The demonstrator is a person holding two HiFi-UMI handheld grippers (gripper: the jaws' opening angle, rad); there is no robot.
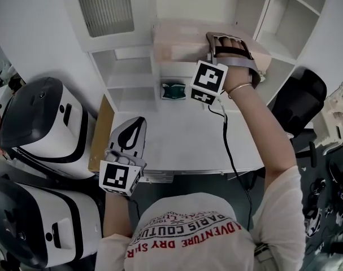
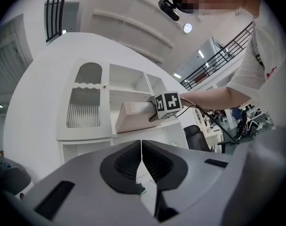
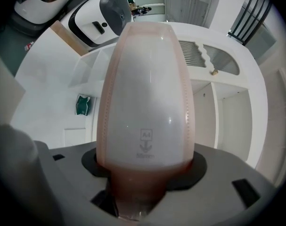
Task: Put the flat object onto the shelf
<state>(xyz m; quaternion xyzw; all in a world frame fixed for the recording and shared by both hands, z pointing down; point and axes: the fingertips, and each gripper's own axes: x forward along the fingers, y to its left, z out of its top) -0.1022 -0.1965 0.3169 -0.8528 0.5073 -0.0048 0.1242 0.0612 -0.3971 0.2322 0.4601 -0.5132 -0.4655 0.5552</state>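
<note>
Pink and translucent, the flat object [image 1: 182, 43] is a thin document case held up in front of the white shelf [image 1: 131, 66], its long side lying across the unit's middle opening and well above the counter [image 1: 188, 140]; whether its far edge touches the shelf cannot be told. The right gripper [image 1: 219, 45] has its jaws pinching the case's right end, and in the right gripper view the case [image 3: 147, 93] runs away from between the jaws toward the shelf [image 3: 218, 79], with a small A4 mark on its broad face. The gripper's marker cube [image 1: 209, 82] hangs just below the person's right hand. A small green item [image 1: 173, 91] lies on the counter at the foot of the shelf, to the left of that cube. The left gripper [image 1: 136, 126] is nearer and lower, at the counter's left edge, its jaws pressed together with nothing between them. Two large white-and-black machines [image 1: 41, 126] stand at the far left, and a black chair [image 1: 298, 95] at the right.
</note>
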